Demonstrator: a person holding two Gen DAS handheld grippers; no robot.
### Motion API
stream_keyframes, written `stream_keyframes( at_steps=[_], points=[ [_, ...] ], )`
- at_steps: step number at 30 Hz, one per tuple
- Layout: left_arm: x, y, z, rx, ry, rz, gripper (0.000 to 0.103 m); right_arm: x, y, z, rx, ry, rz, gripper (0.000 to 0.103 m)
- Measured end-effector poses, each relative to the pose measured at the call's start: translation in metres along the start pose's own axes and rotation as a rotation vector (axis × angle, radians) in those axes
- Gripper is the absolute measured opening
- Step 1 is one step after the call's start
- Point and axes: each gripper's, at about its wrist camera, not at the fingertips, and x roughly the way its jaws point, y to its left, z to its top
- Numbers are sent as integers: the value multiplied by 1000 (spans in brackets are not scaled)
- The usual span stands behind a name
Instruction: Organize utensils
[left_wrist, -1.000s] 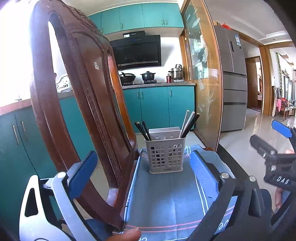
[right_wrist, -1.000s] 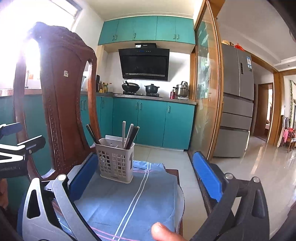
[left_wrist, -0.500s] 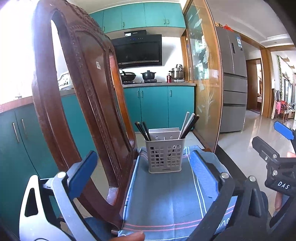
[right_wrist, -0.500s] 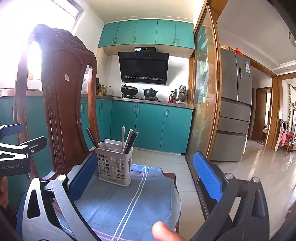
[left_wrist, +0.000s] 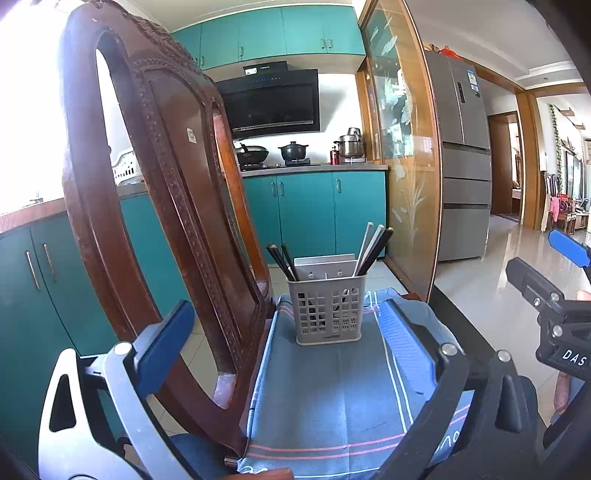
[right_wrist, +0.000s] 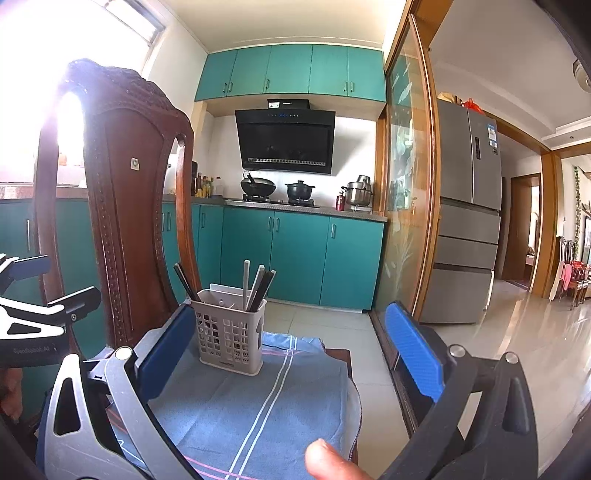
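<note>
While both jaws stand wide apart with nothing between them, the left hand-held gripper (left_wrist: 284, 343) points straight at a grey slotted utensil caddy (left_wrist: 327, 312), which stands upright ahead of it on a blue striped cloth (left_wrist: 332, 398). The cloth covers a small desk (right_wrist: 341, 356) whose dark wooden corner shows past the fabric's far edge. In the caddy, dark chopsticks (left_wrist: 282, 260) lean toward the left side, and a bundle of pale and dark chopsticks (left_wrist: 373, 249) leans toward the right; a white divider panel rises behind them.

The right hand-held gripper (right_wrist: 291, 350) is likewise open and empty, and from its view the caddy (right_wrist: 229, 334) sits ahead and to the left, just beyond its left finger pad (right_wrist: 168, 354). Each gripper shows at the edge of the other's view, well apart from the caddy.

A carved wooden chair back (left_wrist: 155, 206) rises immediately left of the left gripper, alongside the desk. Farther ahead stand teal kitchen cabinets (right_wrist: 299, 254) with pots on the stove, a black range hood (right_wrist: 286, 142) above, and a grey refrigerator (right_wrist: 467, 214) off to the right.
</note>
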Motion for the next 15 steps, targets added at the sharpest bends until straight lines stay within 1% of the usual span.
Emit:
stream_keyframes(
  at_steps=[15],
  points=[
    [4,1,1,13,0,-18,99,-5,0,2,-2,-18,9,100]
  ],
)
